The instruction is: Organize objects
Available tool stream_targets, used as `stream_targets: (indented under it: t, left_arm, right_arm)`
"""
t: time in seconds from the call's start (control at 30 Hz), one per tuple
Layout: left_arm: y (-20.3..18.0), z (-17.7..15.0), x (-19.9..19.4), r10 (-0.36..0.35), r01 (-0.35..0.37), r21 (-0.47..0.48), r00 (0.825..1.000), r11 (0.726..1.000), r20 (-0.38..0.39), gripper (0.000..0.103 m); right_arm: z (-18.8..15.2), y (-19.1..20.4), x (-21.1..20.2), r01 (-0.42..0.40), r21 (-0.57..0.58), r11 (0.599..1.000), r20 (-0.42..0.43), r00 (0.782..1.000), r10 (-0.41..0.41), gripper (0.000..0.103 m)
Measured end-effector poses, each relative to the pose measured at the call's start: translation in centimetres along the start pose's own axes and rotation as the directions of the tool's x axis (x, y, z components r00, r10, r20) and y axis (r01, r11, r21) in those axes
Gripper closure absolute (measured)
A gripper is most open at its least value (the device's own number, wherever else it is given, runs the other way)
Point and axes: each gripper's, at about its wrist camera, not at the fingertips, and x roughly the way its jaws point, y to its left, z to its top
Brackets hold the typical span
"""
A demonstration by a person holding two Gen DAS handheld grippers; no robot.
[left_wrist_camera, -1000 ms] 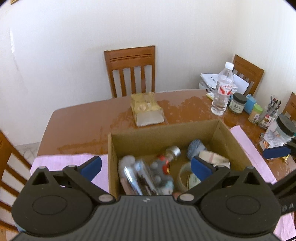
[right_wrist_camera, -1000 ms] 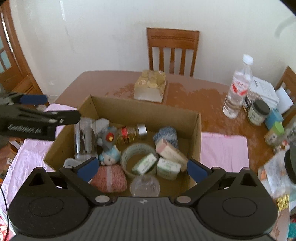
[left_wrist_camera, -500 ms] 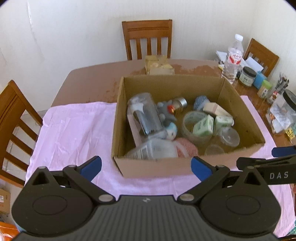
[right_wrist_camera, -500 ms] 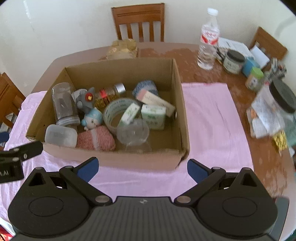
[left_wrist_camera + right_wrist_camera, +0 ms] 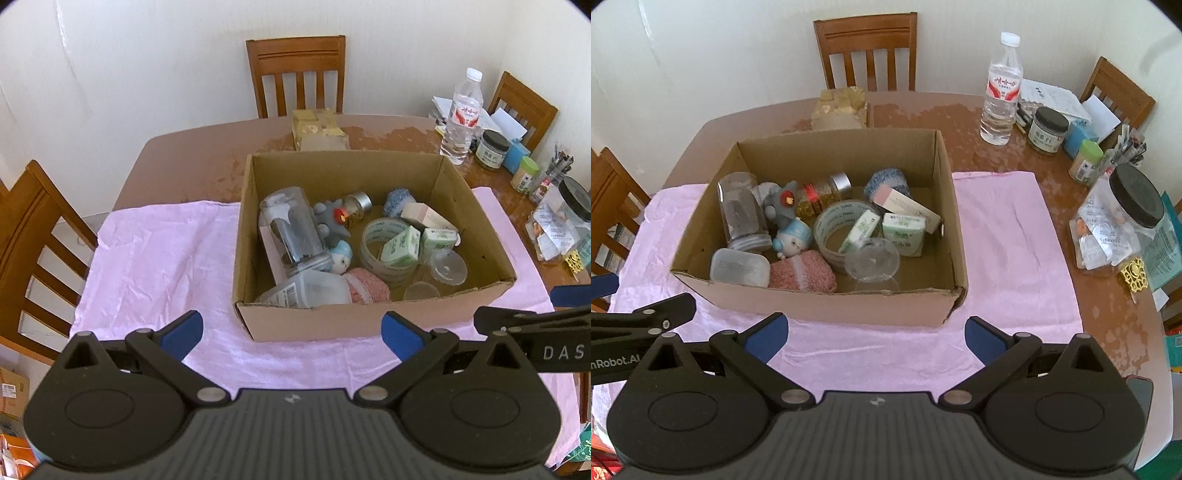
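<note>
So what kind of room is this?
Probably a dining room at someone's home. There's a wooden table with wooden chairs around it, and a water bottle and jars sitting on top.

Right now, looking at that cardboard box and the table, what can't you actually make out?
- Cardboard box floor near its front wall: hidden by that wall, both views.
- Clear jar contents: dark, unidentifiable, both views.
- Small print on the green cartons: too small.
- Pen holder: tiny, near the right wrist view's edge.
- Right gripper in the left wrist view: cut off by the frame.
</note>
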Motion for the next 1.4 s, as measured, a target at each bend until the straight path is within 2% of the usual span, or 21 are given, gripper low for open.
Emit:
stream_targets:
  t: [1.4]
  left_arm:
    - [-0.07,0.82,0.1,-0.015,0.016,0.001,1.0,1.0,-0.02,0.001]
  right_arm:
    - [0.41,-0.28,-0.48,0.009,0.017,1.0,0.007,1.0,-0.009,0.0]
